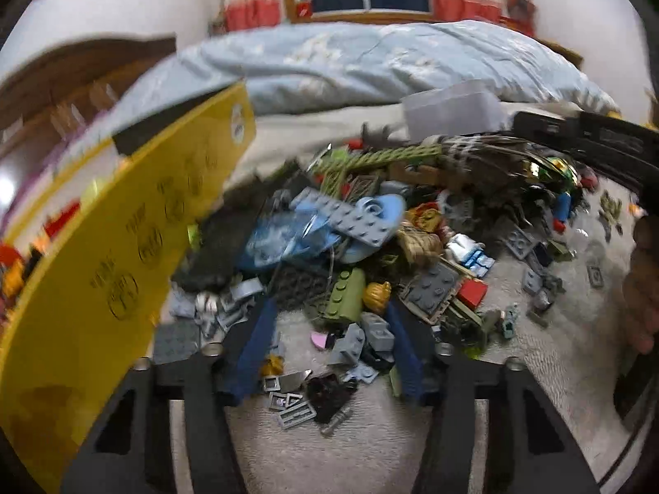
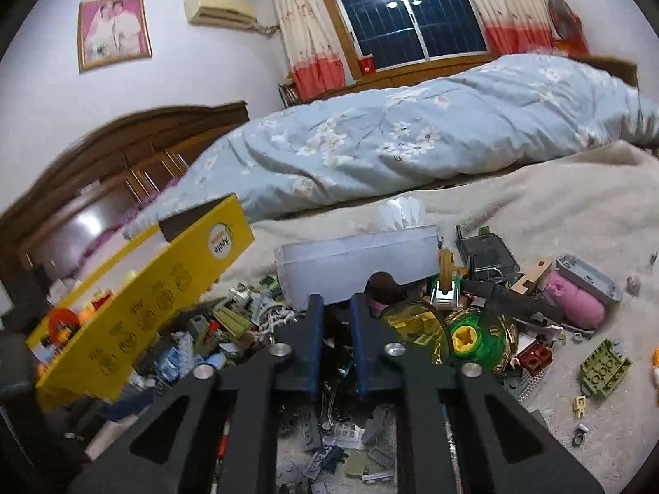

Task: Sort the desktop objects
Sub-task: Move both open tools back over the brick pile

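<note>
right gripper (image 2: pixel 335 308) fingers together, nothing visibly clamped | left gripper (image 1: pixel 327 329) fingers apart over grey plastic bricks (image 1: pixel 372 335) | pile on bed, yellow cardboard box (image 1: pixel 99 271) left | advice: isolate one brick, grip squarely.

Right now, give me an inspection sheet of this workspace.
Surface: beige fuzzy blanket, on a bed.
Job's things: heap of mixed plastic building bricks; yellow cardboard box at its left, with small toys inside; translucent plastic tub behind.
Clutter: green and yellow spinner disc, pink padded pouch, loose bricks scattered right.
Grippers: left gripper jaws part open over small grey bricks, pressing on nothing; right gripper jaws nearly shut, hold unclear.
Cables: nothing seen.
Surroundings: blue floral duvet, wooden headboard, dark window, curtains.
</note>
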Tool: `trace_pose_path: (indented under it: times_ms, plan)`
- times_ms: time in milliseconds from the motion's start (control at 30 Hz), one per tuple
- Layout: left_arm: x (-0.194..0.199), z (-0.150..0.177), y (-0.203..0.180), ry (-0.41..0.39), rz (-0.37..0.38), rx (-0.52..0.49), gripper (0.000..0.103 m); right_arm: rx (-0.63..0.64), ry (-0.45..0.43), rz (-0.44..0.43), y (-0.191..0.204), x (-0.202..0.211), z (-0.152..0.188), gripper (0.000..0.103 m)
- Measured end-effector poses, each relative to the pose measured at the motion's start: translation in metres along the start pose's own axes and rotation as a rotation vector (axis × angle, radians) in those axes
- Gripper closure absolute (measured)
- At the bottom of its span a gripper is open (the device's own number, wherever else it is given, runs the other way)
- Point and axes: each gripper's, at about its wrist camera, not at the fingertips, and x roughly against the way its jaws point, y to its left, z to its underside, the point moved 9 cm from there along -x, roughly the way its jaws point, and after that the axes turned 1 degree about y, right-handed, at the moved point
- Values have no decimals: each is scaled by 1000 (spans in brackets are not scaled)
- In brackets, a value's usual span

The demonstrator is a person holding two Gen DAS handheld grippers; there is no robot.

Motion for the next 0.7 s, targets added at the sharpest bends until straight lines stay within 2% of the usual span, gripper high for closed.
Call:
trace_pose_path:
  times_ms: [67,267,333,433,500,533,600,667,700]
  plan:
    - [-2,2,5,8,-18,27,71,-17,-27,-26,1,5,-3,98]
    - [6,2,1,-28,8,29,73,-88,-152,-137,0,32,-20,101]
    - [13,0,3,-58,-2,41,73,-148,-158,-212,-4,36,-24,101]
    - [35,-4,1,-158,-37,27,73,-293,-149,-348,-20,37,-28,101]
    - [54,-5,-8,-242,-37,-19,73,-390,-136,-396,-36,34,-30,100]
    - [65,-3,-16,-288,-38,-52,73,-416,-129,-378,-44,32,-30,100]
    - [83,3,-28,-361,-36,-111,73,-419,-108,-280,-57,27,-29,97]
    - [97,13,-39,-421,-18,-164,73,-407,-79,-229,-62,22,-27,81]
    - [104,22,-44,-459,-48,-206,73,-376,-52,-177,-61,18,-26,65]
